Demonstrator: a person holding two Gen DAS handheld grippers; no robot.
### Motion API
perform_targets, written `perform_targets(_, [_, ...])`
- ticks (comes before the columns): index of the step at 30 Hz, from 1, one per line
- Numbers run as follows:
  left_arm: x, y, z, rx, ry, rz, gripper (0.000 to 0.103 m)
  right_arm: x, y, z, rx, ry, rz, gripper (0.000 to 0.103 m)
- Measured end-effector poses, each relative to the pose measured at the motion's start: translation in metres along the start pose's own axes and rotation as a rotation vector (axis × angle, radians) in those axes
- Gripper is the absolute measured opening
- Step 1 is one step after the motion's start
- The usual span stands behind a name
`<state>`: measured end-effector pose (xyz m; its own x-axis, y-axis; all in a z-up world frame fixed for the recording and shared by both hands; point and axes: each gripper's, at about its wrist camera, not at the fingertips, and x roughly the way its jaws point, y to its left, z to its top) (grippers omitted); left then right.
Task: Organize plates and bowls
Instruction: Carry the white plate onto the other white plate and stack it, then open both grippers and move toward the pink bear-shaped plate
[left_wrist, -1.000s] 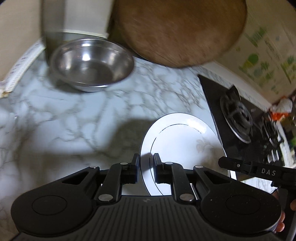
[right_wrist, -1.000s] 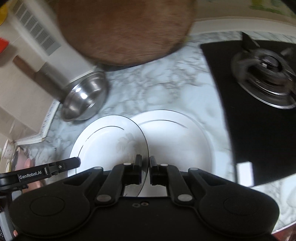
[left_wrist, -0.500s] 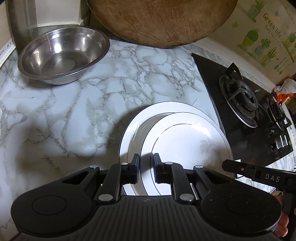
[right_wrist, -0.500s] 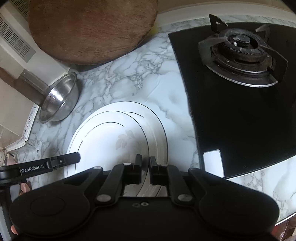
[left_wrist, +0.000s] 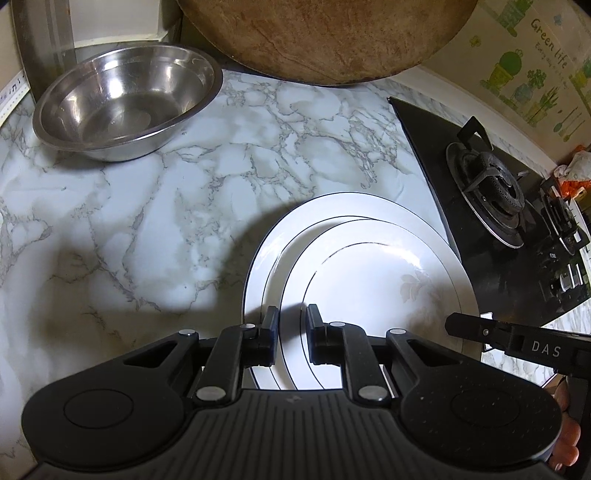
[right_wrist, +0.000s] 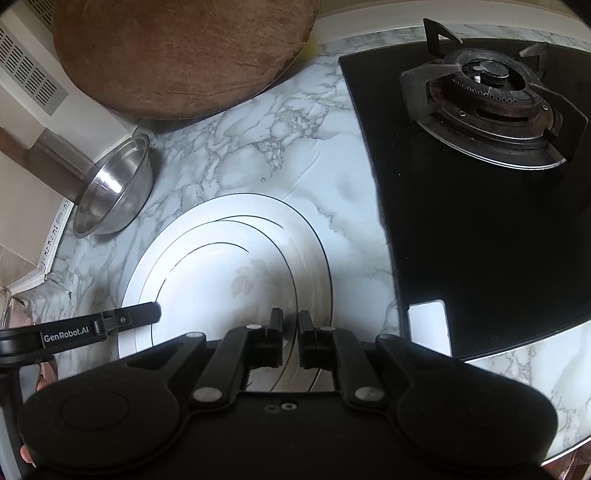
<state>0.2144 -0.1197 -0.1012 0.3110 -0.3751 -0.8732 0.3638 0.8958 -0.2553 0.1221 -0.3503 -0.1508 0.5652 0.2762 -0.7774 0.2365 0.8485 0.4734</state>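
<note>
Both grippers pinch the same upper plate (left_wrist: 373, 295) by its rim: the left gripper (left_wrist: 290, 330) on one side, the right gripper (right_wrist: 290, 334) on the other, jaws nearly shut on the thin edge. That plate sits on, or just above, the lower plate (left_wrist: 343, 206), slightly off centre; contact is unclear. The lower plate rests on the counter (left_wrist: 155, 206) beside the stove (right_wrist: 480, 206), with the steel bowl (left_wrist: 125, 99) well beyond it. Stacking looks nearly done; next, both jaws should open and back off.

"Green life" is printed on the wall sticker (left_wrist: 532, 55) with cactus drawings, behind the surface's far right corner. The right gripper (left_wrist: 517, 341) bears "DAS" on its arm. The left gripper (right_wrist: 74, 334) bears "GenRobot.AI".
</note>
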Motion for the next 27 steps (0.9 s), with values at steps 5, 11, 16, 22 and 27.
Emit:
perform_targets(5, [0.0,0.0,0.001,0.02,0.0,0.006,0.014,0.001,0.0,0.001,-0.009,-0.007,-0.007,0.008])
perform_targets(11, [-0.001,0.001,0.004,0.028,0.006,0.002,0.014,0.003,-0.002,0.001,-0.007,-0.001,-0.002,0.008])
perform_targets(16, [-0.007,0.002,0.003,0.038,-0.013,0.005,0.014,0.004,0.0,0.001,-0.026,-0.01,-0.016,0.008])
perform_targets(22, [-0.018,0.005,-0.003,0.044,-0.035,-0.001,0.014,0.0,0.005,0.002,-0.057,-0.037,-0.048,0.014])
perform_targets(27, [-0.036,0.002,-0.009,0.075,-0.086,-0.008,0.014,-0.013,0.017,0.0,-0.113,-0.075,-0.063,0.026])
